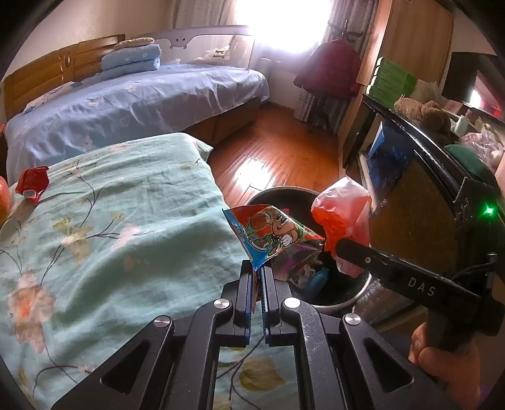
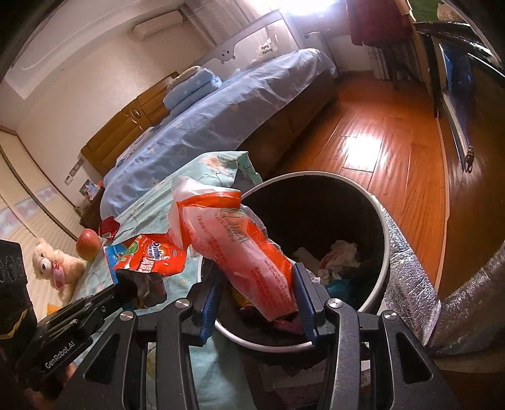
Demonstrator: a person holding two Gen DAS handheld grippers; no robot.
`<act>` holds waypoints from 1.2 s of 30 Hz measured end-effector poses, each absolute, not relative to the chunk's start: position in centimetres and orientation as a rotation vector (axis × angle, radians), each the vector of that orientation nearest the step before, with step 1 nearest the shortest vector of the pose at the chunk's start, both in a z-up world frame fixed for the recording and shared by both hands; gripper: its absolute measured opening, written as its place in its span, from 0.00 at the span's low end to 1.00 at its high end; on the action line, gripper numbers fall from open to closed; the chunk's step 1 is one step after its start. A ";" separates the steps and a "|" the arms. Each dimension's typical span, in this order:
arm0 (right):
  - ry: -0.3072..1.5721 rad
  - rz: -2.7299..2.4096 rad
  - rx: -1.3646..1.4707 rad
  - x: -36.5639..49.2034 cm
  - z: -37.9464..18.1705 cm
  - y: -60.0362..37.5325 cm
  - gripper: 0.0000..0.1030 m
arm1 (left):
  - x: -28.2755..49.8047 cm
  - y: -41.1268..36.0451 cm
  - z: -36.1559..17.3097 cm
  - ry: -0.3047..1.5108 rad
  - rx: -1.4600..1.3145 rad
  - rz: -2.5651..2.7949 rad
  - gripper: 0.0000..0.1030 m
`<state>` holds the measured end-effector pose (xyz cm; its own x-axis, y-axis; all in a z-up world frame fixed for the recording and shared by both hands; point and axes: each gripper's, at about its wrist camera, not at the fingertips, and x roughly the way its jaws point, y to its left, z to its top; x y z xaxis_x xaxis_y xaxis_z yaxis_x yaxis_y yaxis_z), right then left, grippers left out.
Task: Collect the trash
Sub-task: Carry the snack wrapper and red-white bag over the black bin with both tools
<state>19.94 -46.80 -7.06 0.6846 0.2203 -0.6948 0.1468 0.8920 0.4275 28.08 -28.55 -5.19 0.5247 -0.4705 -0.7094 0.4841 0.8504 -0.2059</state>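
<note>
You face a bright window (image 1: 277, 25), a blue-sheeted bed (image 1: 132, 104) with wooden headboard (image 1: 38, 85), and glossy wooden floor (image 1: 277, 157).

The apple (image 1: 3, 200) at nine o'clock in the left wrist view is cut by the frame edge — only a sliver shows. The orange bag (image 2: 249, 249) hides part of the bin's (image 2: 383, 227) contents — scraps too dim to identify. Window (image 1: 284, 22) glare blanks all detail.

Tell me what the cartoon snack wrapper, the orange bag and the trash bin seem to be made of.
Cartoon snack wrapper: thin printed plastic film, glossy, creased and holding sharp folds. Orange bag: soft translucent plastic, crinkled, light showing through the pale parts. Trash bin: probably rigid plastic, smooth pale rim, dark inside; metal cannot be excluded.
</note>
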 end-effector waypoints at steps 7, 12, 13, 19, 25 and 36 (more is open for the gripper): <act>0.826 0.025 0.479 20.4 -7.1 -47.4 0.43 | 28.5 -29.3 -5.3 0.843 0.029 -0.576 0.04; 0.827 0.015 0.482 20.6 -7.2 -47.9 0.43 | 28.7 -29.6 -5.5 0.844 0.036 -0.578 0.04; 0.827 0.014 0.482 20.7 -7.1 -48.0 0.43 | 28.8 -29.7 -5.5 0.845 0.036 -0.579 0.04; 0.827 0.008 0.480 20.9 -7.1 -48.2 0.43 | 28.8 -30.1 -5.5 0.842 0.046 -0.584 0.04; 0.827 0.009 0.481 21.1 -7.1 -48.5 0.43 | 29.0 -30.4 -5.6 0.840 0.053 -0.590 0.04; 0.828 0.004 0.491 21.3 -7.1 -49.1 0.43 | 29.3 -31.1 -5.6 0.838 0.067 -0.594 0.04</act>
<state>21.27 -49.08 -7.05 0.6827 0.1913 -0.7052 0.1847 0.8886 0.4199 29.26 -31.05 -5.56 0.5177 -0.4691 -0.7155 0.5201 0.8366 -0.1722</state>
